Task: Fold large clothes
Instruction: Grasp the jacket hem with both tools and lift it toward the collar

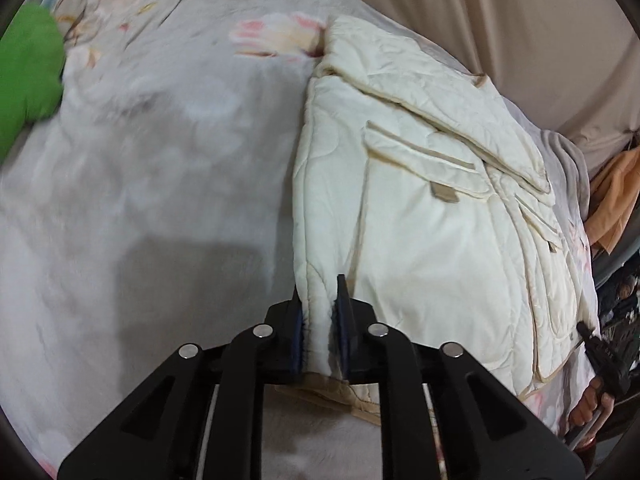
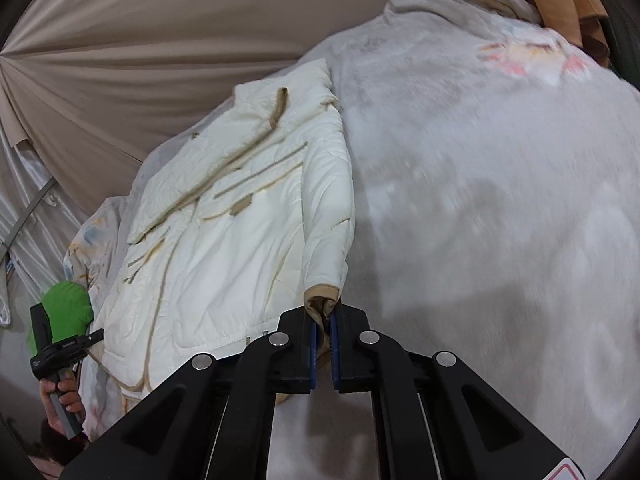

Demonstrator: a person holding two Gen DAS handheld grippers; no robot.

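A cream quilted jacket [image 1: 420, 208] with tan trim lies spread on a grey floral blanket [image 1: 160, 160]. My left gripper [image 1: 319, 292] is shut on the jacket's near left edge, with cream fabric pinched between its blue pads. In the right wrist view the same jacket [image 2: 224, 240] lies to the left on the blanket [image 2: 480, 200]. There, my right gripper [image 2: 323, 312] is shut on the tan cuff [image 2: 320, 300] of a sleeve that runs up and away from the jaws.
A green cushion [image 1: 28, 68] sits at the blanket's far left. Beige curtains [image 1: 520, 20] hang behind the bed. An orange cloth [image 1: 616, 196] hangs at the right. A person's hand [image 1: 592, 404] holds the other gripper at the right; another hand [image 2: 60, 396] shows low left.
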